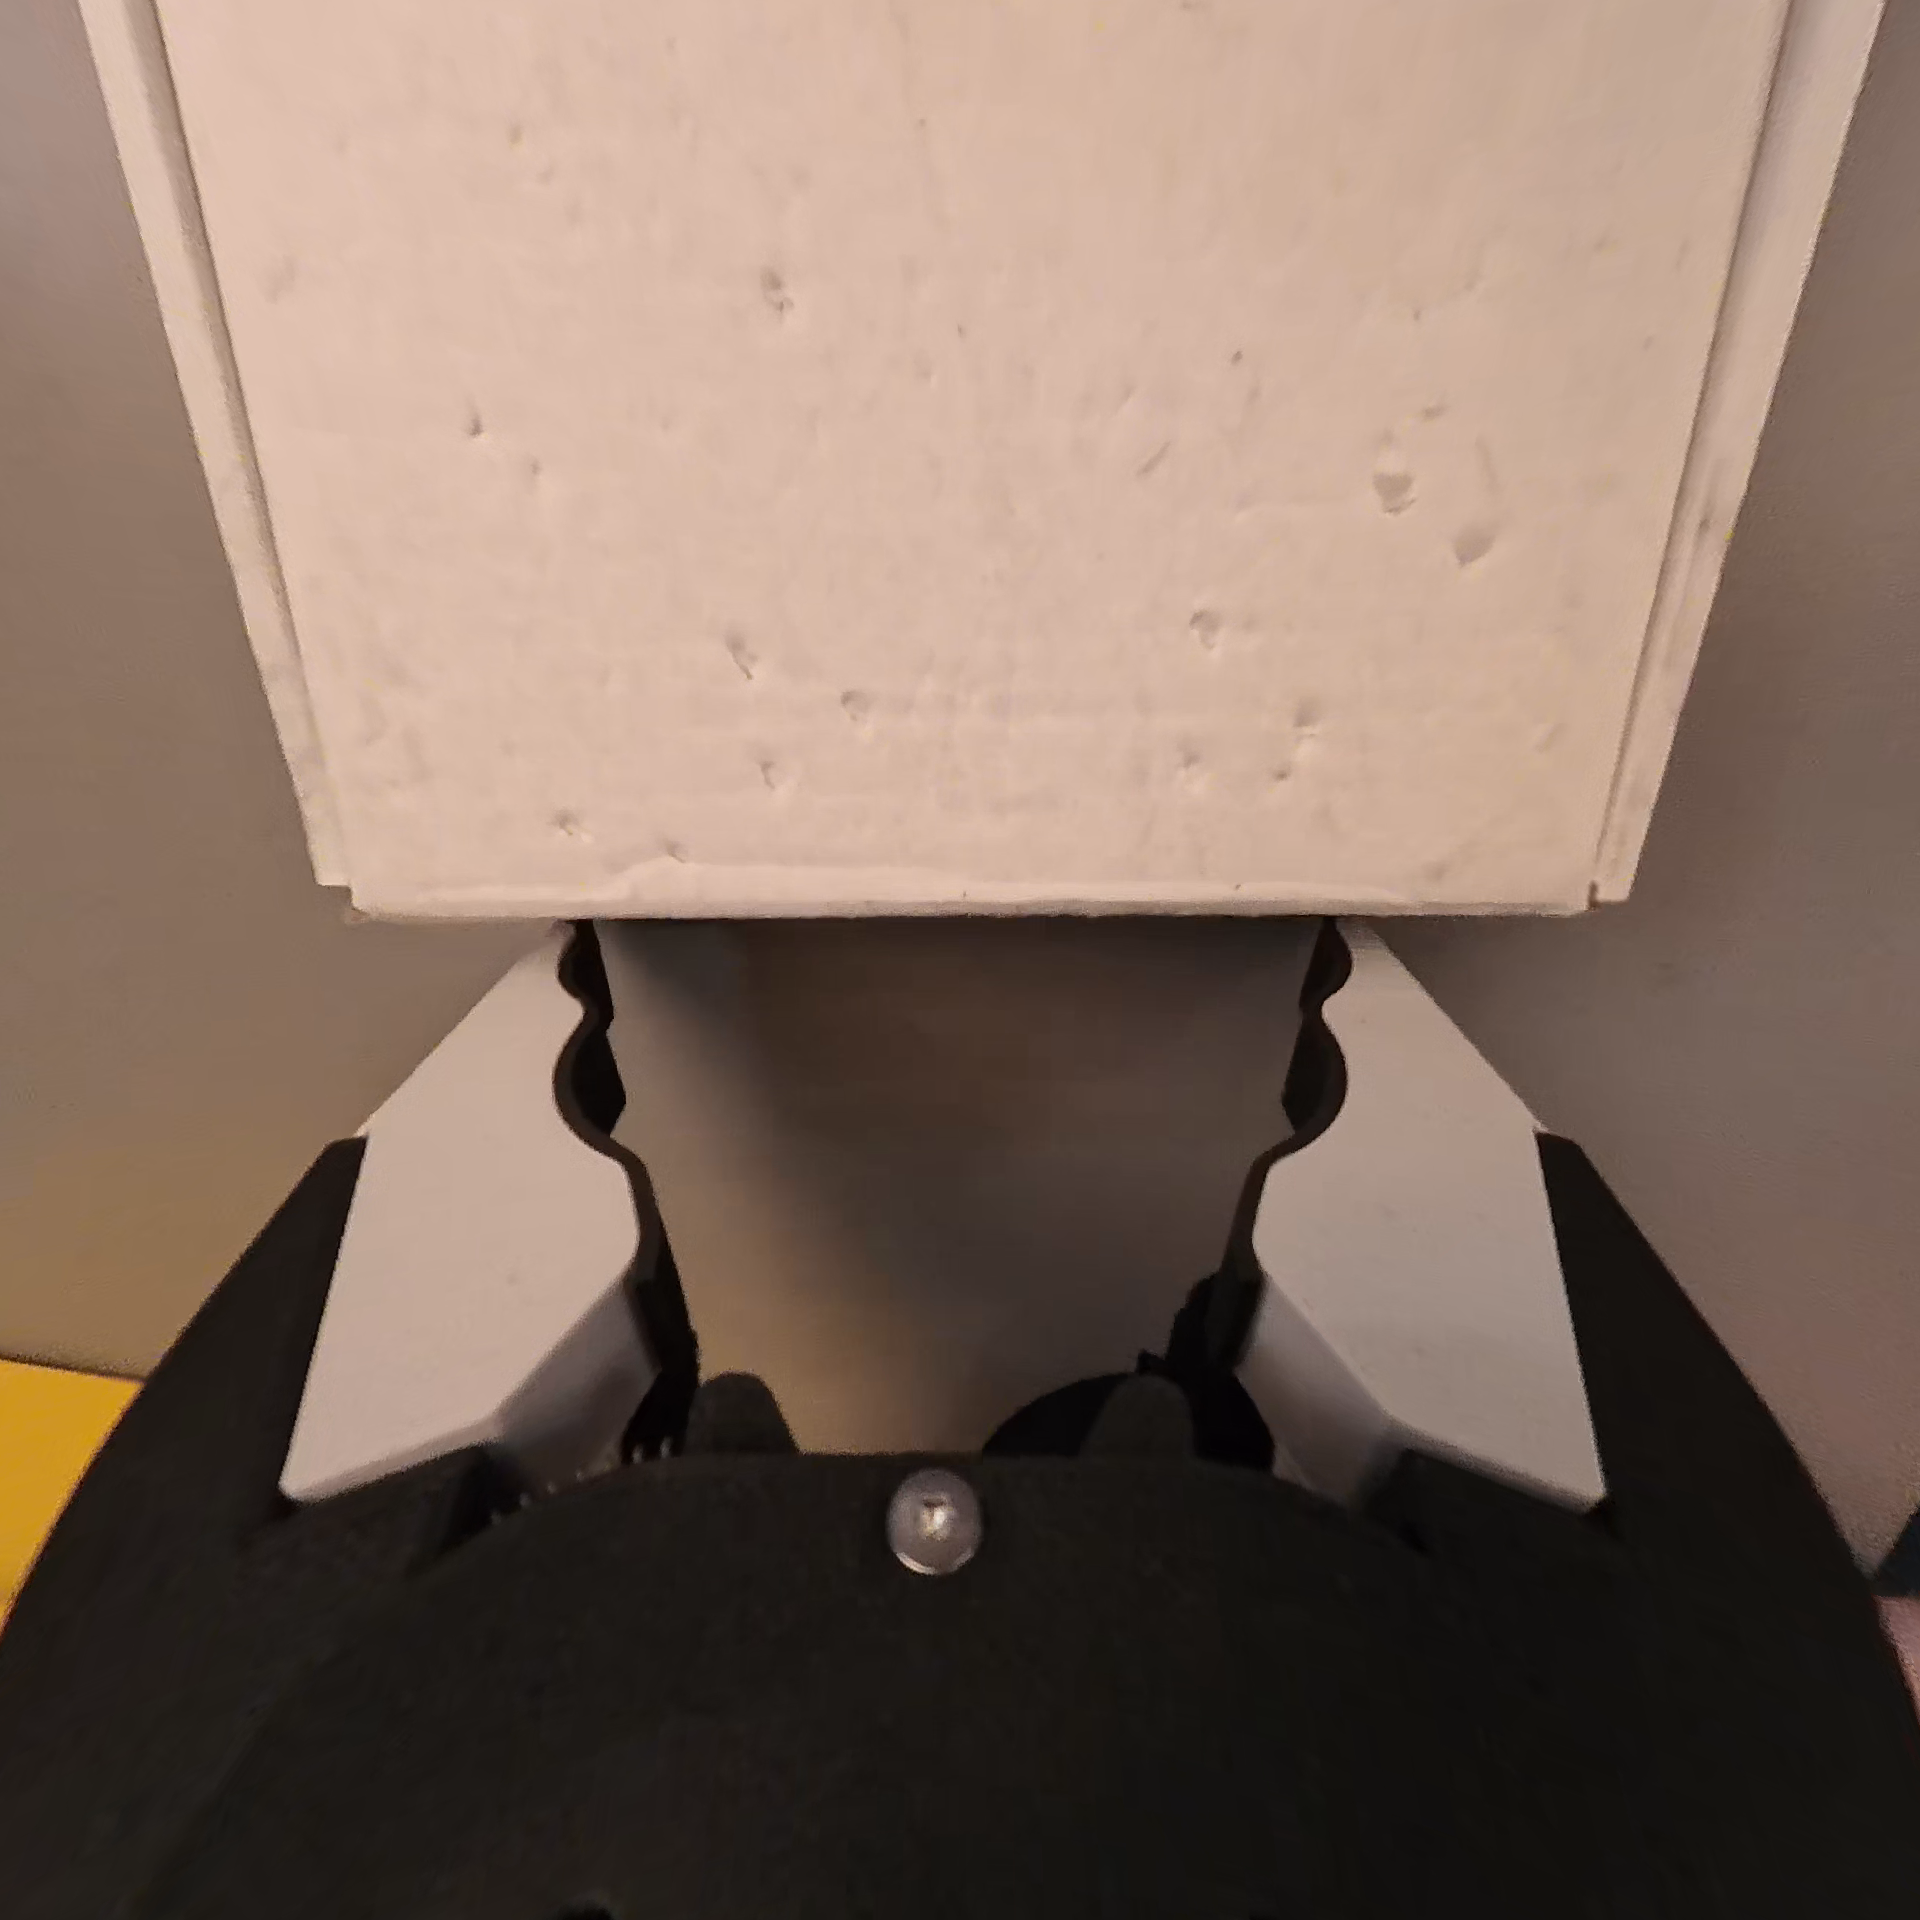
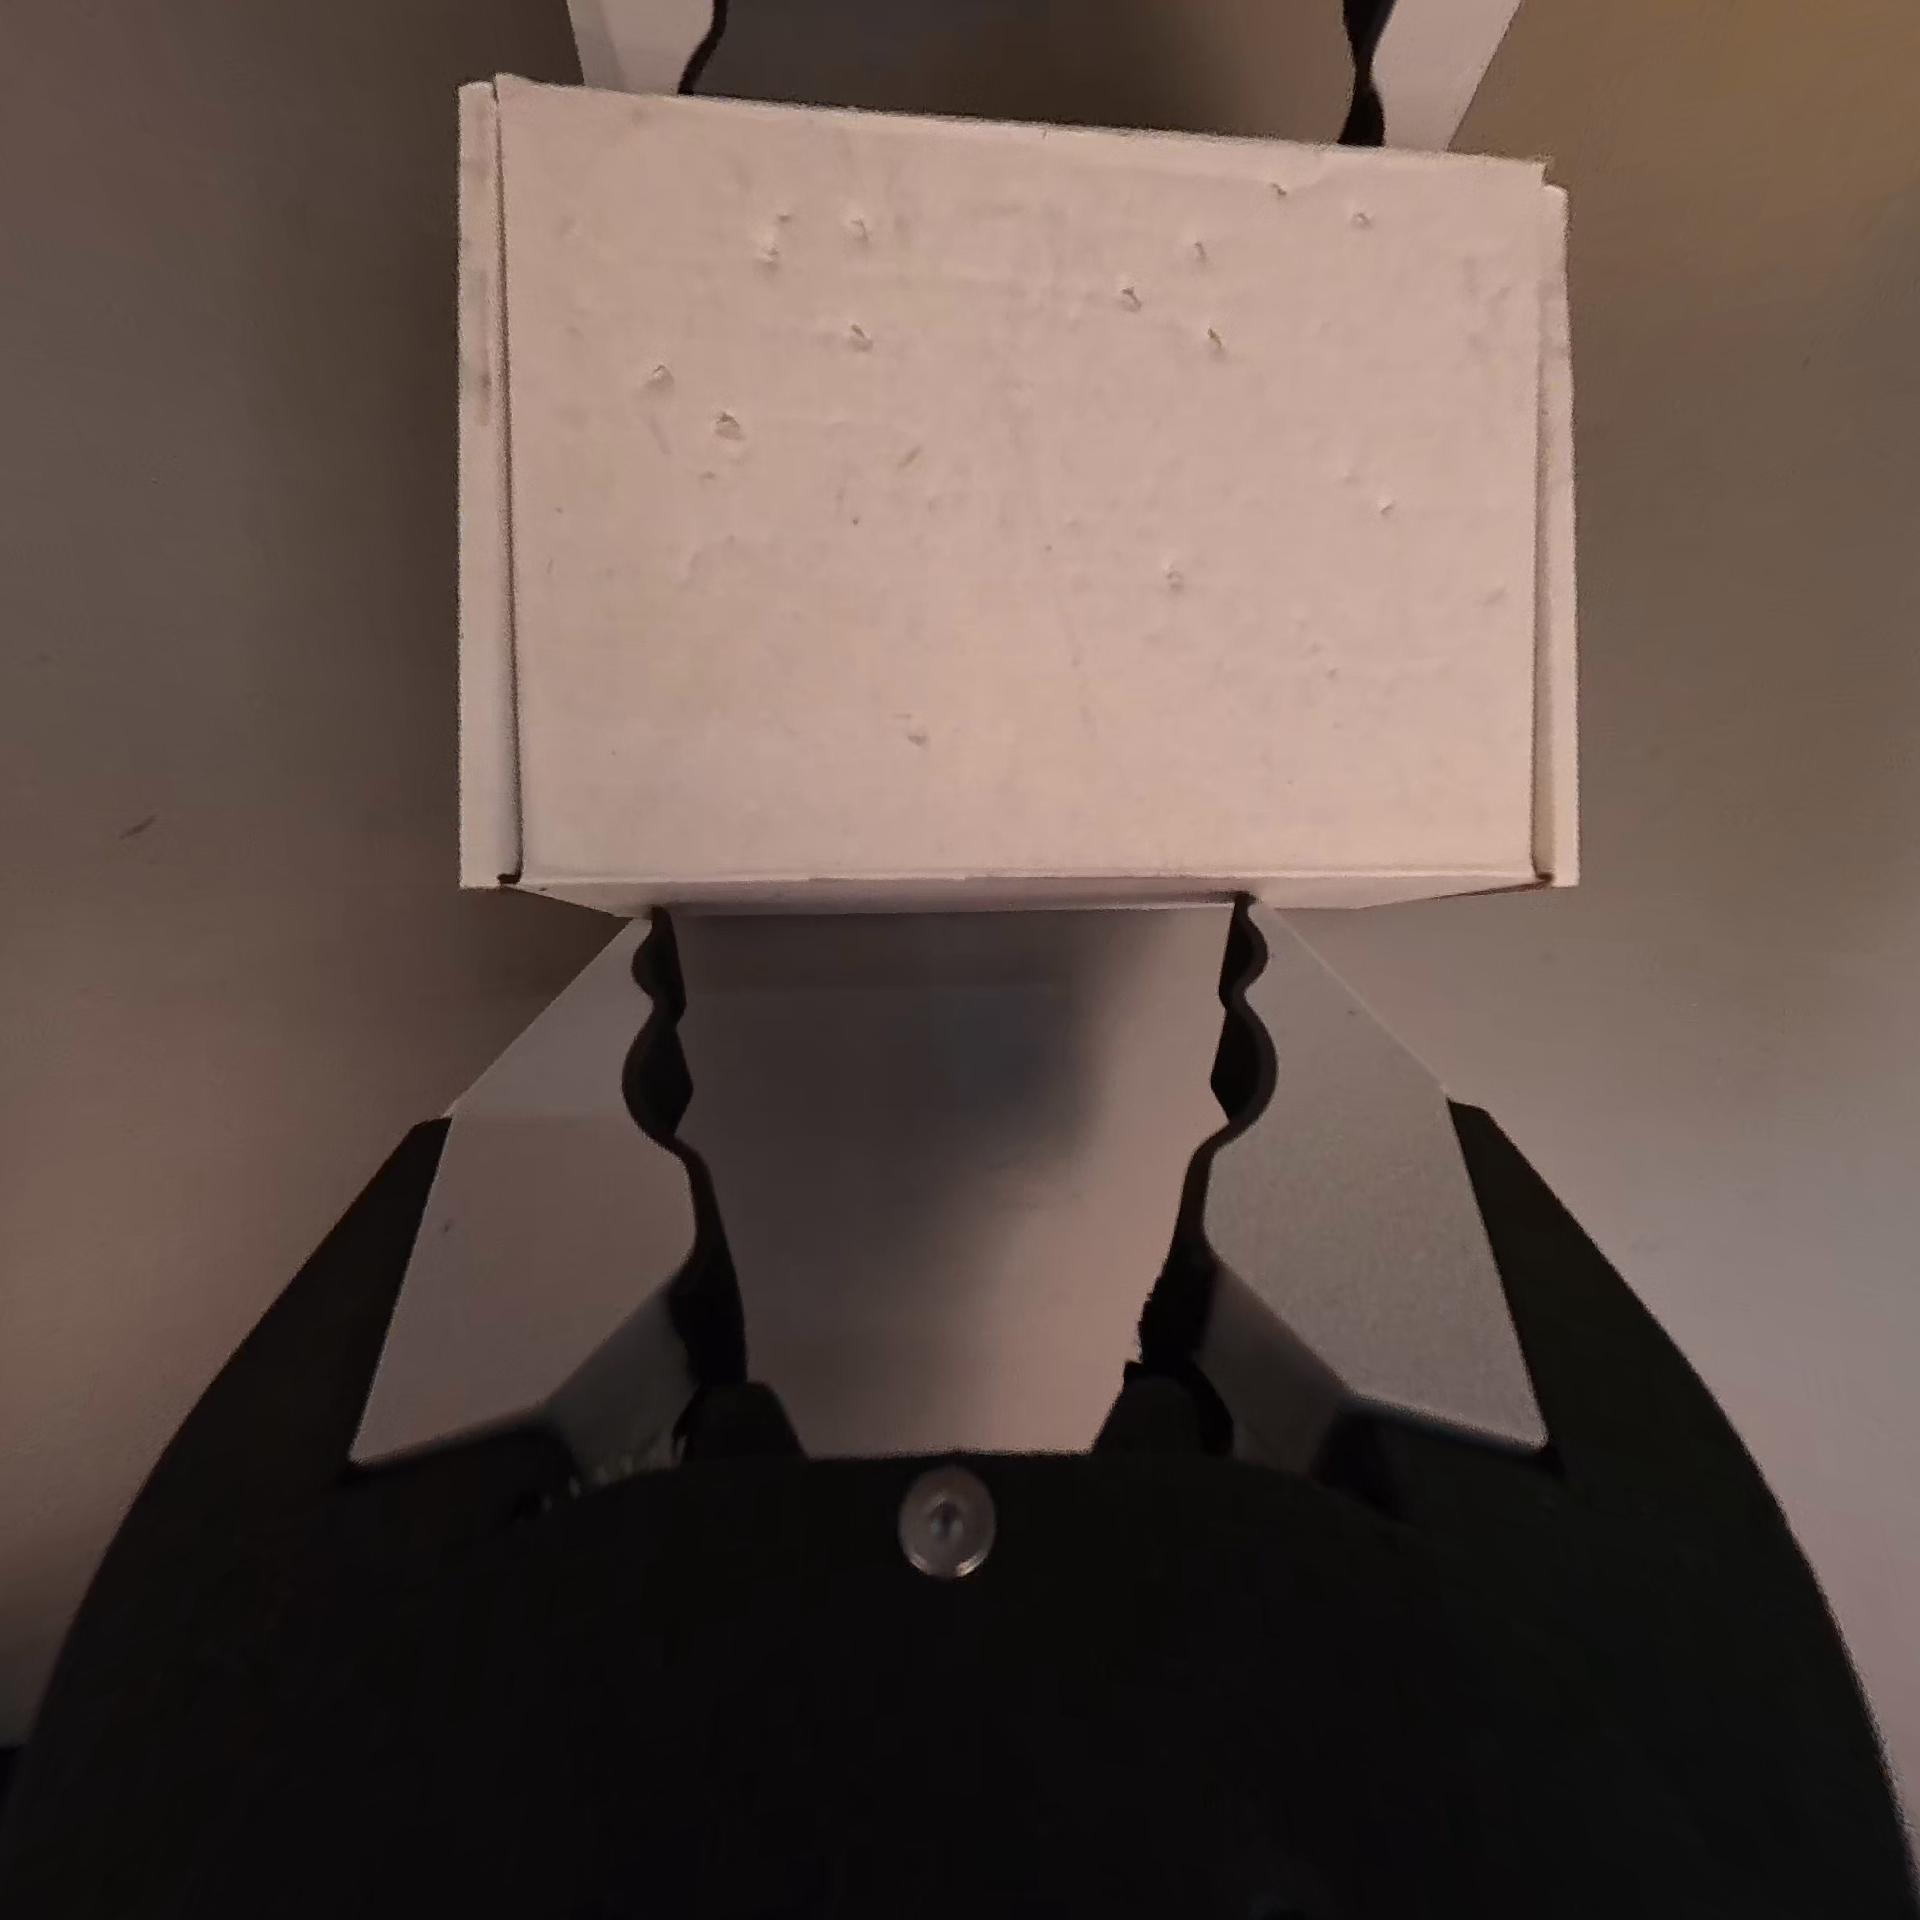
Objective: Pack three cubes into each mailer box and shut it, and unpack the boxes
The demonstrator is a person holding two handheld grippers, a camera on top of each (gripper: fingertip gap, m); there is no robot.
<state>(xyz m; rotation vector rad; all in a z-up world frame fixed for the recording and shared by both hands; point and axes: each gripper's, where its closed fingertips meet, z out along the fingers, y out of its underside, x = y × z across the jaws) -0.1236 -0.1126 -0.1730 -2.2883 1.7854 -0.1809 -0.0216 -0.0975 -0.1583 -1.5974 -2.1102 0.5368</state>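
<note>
White mailer box (image 2: 1023,520) closed, lid flat, resting on the grey tabletop (image 2: 229,623); top panel carries many small dents and pits. In the right wrist view the box sits centred, just ahead of the right tongs (image 2: 951,925), whose two white fingers (image 2: 561,1195) with wavy black inner pads stand spread wide, tips at the box's near edge; contact with that edge cannot be confirmed. Nothing held between them. Beyond the far edge of the box, the left tongs (image 2: 1023,62) show as two white finger ends, also apart, so the box lies between the two pairs. In the left wrist view the same box (image 1: 966,468) fills the upper frame, its near edge directly over the tips of the left tongs (image 1: 956,935), spread wide with bare tabletop (image 1: 125,831) visible in the gap. A yellow patch (image 1: 62,1455) shows at the lower left edge; what it is cannot be told.
</note>
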